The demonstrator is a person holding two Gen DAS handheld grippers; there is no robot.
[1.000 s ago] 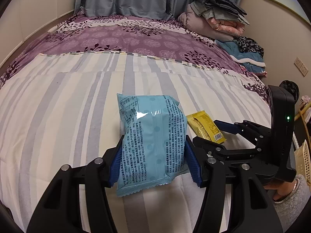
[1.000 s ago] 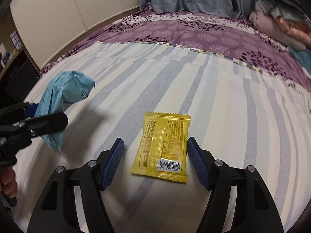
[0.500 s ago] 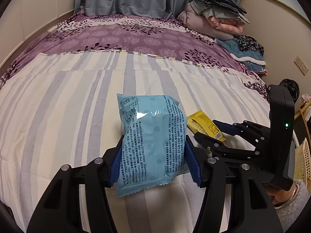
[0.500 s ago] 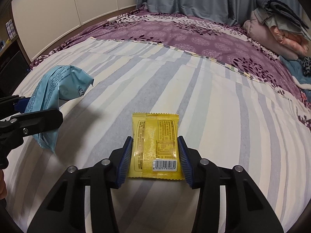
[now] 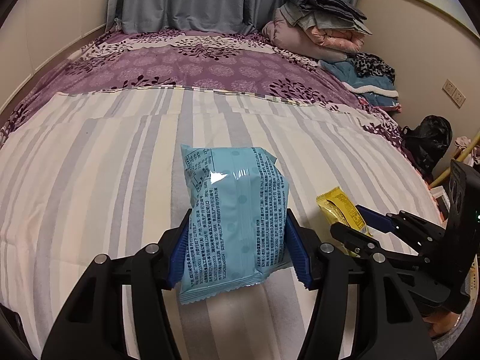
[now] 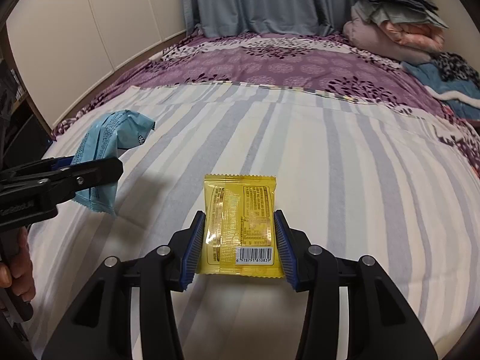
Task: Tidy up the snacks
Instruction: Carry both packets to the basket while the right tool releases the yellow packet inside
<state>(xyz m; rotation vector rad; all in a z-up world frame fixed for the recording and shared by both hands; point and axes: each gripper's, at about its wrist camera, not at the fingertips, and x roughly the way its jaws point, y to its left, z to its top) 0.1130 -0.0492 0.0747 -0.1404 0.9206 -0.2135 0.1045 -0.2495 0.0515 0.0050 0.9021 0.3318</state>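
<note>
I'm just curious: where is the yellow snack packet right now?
The yellow packet is clamped in the right gripper over the striped bedspread, right of the blue bag.

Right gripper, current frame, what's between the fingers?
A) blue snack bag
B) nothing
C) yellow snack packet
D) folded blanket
C: in the right wrist view the right gripper has its blue fingers pressed on both sides of the yellow snack packet; the blue snack bag is in the left gripper.
</note>
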